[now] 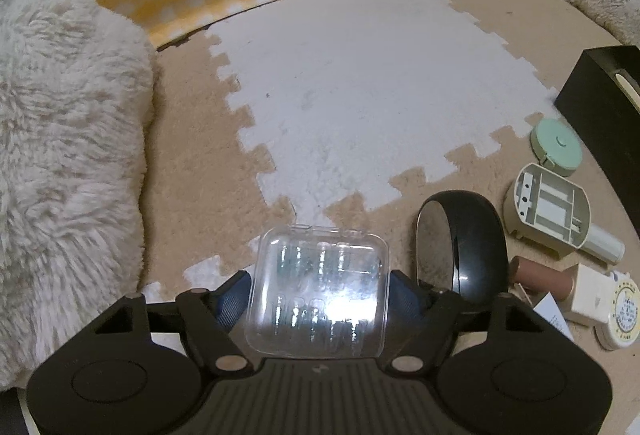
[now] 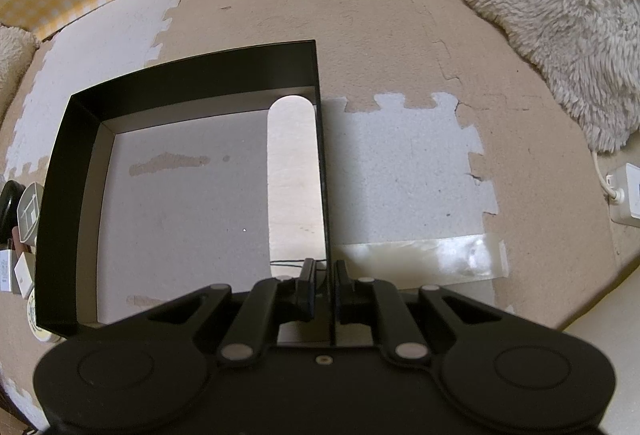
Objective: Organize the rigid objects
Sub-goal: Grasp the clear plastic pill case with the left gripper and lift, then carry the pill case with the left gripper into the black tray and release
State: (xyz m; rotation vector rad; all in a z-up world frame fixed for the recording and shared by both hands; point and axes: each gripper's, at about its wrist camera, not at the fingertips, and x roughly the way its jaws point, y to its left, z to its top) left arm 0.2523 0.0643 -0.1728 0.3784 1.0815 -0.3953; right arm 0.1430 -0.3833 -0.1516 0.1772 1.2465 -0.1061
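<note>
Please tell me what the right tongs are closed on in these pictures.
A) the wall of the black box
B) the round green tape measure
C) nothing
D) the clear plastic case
A: in the right wrist view the right tongs pinch the thin side wall of the black box.

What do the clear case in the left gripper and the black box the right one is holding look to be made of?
Clear case: hard, glossy transparent plastic, judging by the sharp glare and contents showing through. Black box: thin, rigid sheet walls, matte black outside, with a grey fibrous-looking floor; probably cardboard, though thin plastic is possible.
</note>
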